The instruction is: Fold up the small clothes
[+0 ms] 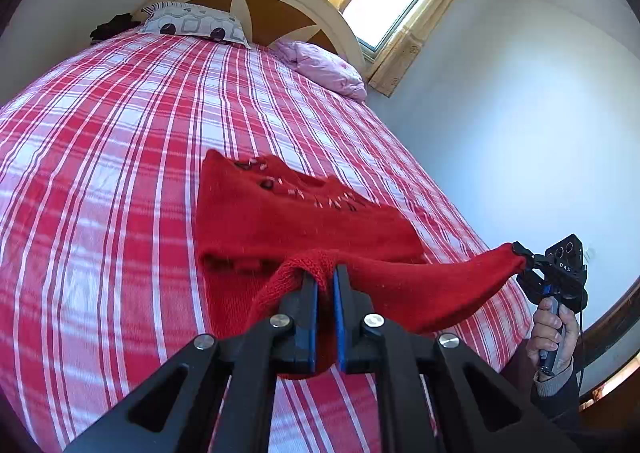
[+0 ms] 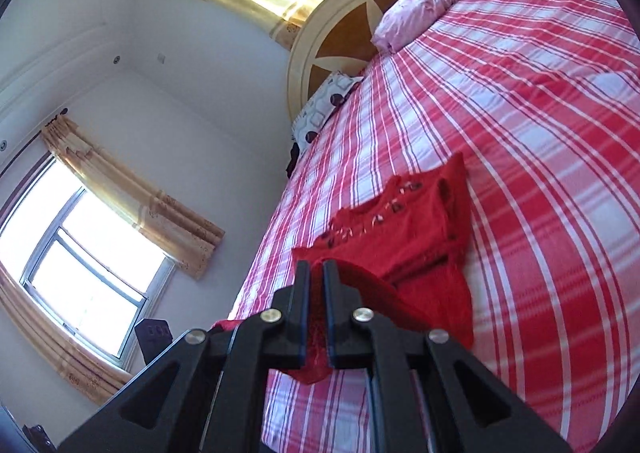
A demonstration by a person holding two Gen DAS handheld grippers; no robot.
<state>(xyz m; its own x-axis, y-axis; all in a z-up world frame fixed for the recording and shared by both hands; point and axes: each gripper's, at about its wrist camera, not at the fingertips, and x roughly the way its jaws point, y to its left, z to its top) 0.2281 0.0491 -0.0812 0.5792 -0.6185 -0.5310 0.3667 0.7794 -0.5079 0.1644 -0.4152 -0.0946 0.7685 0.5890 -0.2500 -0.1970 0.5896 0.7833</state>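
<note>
A small red knitted garment (image 1: 288, 221) with a decorated neckline lies on the red plaid bed (image 1: 120, 157). Its far part rests flat; its near edge is lifted. My left gripper (image 1: 325, 273) is shut on the near hem. My right gripper (image 1: 520, 255) shows at the right in the left wrist view, shut on the other corner of the same hem, stretching it taut above the bed edge. In the right wrist view the right gripper (image 2: 316, 269) is shut on the red fabric, with the garment (image 2: 404, 229) just beyond it.
A patterned pillow (image 1: 192, 23) and a pink pillow (image 1: 328, 69) lie by the curved headboard (image 1: 276, 9). A dark cloth (image 1: 110, 27) sits at the far left corner. A white wall (image 1: 520, 133) runs along the bed's right side. Curtained windows (image 2: 92, 273) are behind.
</note>
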